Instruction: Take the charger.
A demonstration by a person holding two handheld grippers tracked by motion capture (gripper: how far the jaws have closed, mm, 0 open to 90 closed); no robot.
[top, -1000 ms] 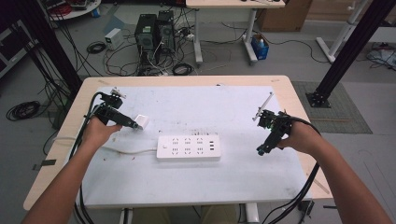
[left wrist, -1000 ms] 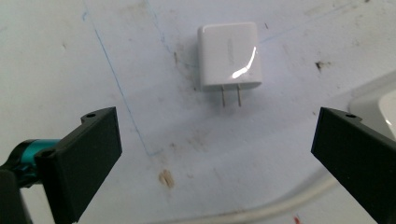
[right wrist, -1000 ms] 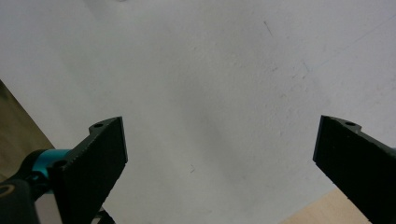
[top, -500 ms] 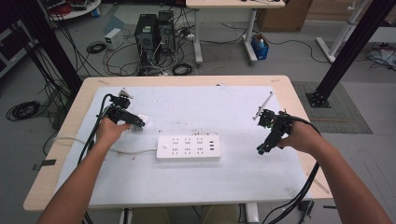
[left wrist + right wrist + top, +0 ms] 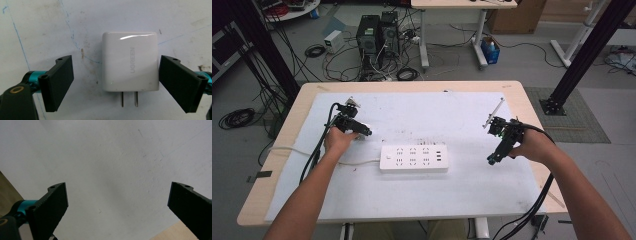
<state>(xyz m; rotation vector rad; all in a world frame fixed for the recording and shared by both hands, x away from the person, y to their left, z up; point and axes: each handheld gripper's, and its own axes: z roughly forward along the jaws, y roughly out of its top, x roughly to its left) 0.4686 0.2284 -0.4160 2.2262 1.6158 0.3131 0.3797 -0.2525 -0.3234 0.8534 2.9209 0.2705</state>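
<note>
In the left gripper view, two black jaws stand wide apart at the lower left and lower right of the frame, and a white wall charger [image 5: 130, 61] lies flat between them, touching neither. The charger is a rounded block with grey "UGREEN" lettering running up its face. Its two metal prongs [image 5: 129, 99] point toward the bottom of the frame, so its long axis runs top to bottom, parallel to the jaws.

In the high view, the left gripper [image 5: 365, 133] sits at centre left of the frame over the white mat [image 5: 432, 112], with the left hand [image 5: 339, 140] behind it. A white power strip [image 5: 413, 158] lies crosswise at the centre of the frame, its cord trailing left.

The right gripper [image 5: 491, 160] is held at centre right, well apart from the strip. In its own view the jaws are spread wide over bare mat.
</note>
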